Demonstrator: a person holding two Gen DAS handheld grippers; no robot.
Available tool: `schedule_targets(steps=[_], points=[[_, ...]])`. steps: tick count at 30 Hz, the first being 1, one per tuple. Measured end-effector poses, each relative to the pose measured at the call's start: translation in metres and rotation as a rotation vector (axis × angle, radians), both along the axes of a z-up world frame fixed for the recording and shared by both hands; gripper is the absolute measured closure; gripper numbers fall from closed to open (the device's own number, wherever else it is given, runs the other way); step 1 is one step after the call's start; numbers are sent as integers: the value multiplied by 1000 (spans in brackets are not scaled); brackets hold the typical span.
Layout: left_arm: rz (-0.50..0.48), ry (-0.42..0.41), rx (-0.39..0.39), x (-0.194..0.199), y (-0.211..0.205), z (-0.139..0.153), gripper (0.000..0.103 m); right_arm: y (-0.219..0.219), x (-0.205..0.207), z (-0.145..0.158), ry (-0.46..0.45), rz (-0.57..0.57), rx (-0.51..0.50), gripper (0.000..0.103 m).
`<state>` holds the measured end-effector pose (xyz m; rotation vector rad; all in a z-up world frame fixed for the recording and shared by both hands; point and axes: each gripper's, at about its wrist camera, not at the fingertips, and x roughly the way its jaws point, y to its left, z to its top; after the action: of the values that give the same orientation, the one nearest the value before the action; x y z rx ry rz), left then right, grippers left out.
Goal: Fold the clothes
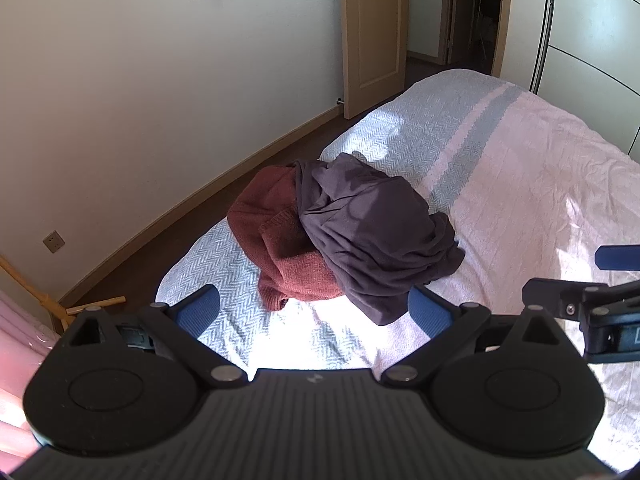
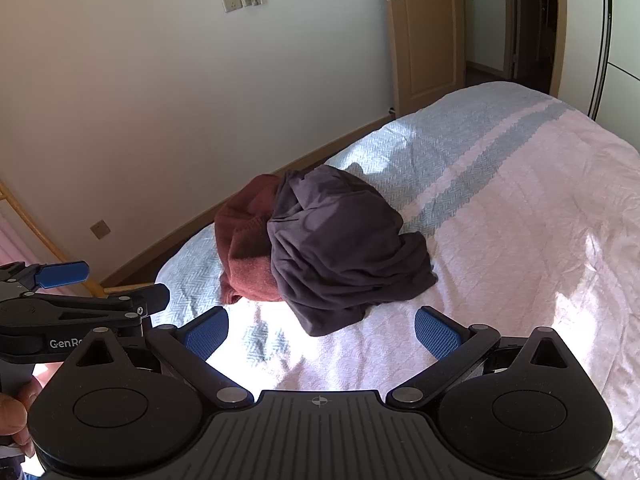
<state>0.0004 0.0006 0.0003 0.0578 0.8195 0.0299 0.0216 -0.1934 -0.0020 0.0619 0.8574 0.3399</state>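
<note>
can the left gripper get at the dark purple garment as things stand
Probably yes. The left gripper is open and empty, and the dark purple garment lies on top of the rust sweater, its near edge facing the fingers over bare bedspread.

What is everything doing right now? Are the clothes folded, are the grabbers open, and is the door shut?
dark purple garment: crumpled, unfolded, draped partly over the red sweater.
red sweater: bunched up, unfolded, partly covered.
left gripper: open, holding nothing, short of the pile.
right gripper: open, holding nothing, short of the pile.
bedspread: spread over the bed, a bit wrinkled.
door: open.
</note>
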Motion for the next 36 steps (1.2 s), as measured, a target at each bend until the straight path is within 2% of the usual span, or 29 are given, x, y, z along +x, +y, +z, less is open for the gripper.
schedule_targets(steps=[4,8,13,36], points=[[8,-3,-32,2,5,0,4,-1,3,4,-6,3,8,1],[7,13,-4,-1,-3,-4,4,-1,3,1,-12,4,8,1],[3,26,-11,4,-2,-7,4,-1,-6,-6,-19,2,10,1],[2,34,19,9,-12,-8,4,-3,5,-11,18,13,-2,1]])
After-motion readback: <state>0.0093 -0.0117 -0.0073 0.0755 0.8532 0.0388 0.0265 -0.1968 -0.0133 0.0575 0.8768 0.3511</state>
